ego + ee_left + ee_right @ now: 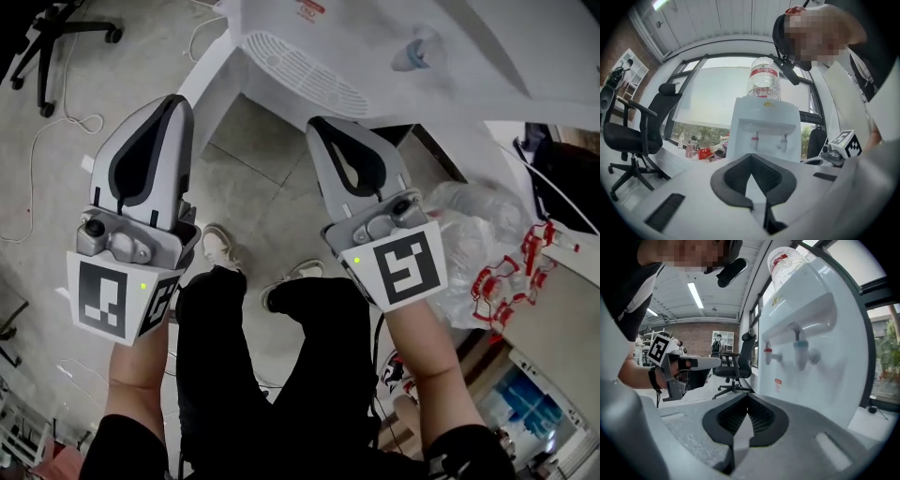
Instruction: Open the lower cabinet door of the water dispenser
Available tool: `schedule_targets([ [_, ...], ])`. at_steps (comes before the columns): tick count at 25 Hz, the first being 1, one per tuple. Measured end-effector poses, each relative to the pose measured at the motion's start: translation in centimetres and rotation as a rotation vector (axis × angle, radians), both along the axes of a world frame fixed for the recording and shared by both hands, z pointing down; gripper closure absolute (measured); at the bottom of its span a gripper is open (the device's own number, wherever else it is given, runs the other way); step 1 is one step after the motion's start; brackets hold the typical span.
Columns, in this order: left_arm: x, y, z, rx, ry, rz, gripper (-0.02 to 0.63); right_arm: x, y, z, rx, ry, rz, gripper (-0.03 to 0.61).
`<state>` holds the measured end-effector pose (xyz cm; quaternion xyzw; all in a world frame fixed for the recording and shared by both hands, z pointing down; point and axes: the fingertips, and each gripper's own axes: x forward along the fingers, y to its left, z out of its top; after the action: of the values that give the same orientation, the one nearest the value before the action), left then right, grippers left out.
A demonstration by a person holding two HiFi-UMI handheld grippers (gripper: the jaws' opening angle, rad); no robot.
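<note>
White plastic water dispenser (422,56) stands upright on the concrete floor (262,187), directly ahead of both tools, with a clear bottle (764,77) seated on its top. Its long axis is vertical. The drip grille (300,70) and the red and blue taps (801,352) sit at about the level the grippers point. The lower front (825,376) falls away beneath them towards the floor. The lower cabinet door is judged to lie in that lower front, ahead of and below both sets of tips. No seam, handle or hinge side can be made out in any view, and the left gripper view has that region hidden behind its own jaws. The right gripper (323,122) is the nearer. Its tips lie just short of the grille's front edge, and the dispenser fills the right half of its own view. The left gripper (178,98) faces the dispenser squarely but stands further off, nearer its left corner. Both grippers have their jaws pressed together with nothing between the pads. Assessment: the coming move calls for a descent along the front, most readily by the right.
</note>
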<state>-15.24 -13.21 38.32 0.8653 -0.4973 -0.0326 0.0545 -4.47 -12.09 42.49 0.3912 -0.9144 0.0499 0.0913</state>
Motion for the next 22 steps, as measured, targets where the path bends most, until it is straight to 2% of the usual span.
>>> schedule_targets([
  [7,2.6,1.1,-8.0,-0.038,-0.028,0.033,0.606,2.7,1.9,-7.6,-0.043,0.016,0.044,0.574],
  [16,6.9,2.9,-17.6,-0.020,-0.068,0.069,0.606,7.6,3.9,-17.2,-0.020,-0.024,0.154,0.574],
  [22,8.2,3.8,-22.9,-0.024,-0.069,0.086,0.606,9.4,5.5,-22.7,0.001,0.009,0.159,0.574],
])
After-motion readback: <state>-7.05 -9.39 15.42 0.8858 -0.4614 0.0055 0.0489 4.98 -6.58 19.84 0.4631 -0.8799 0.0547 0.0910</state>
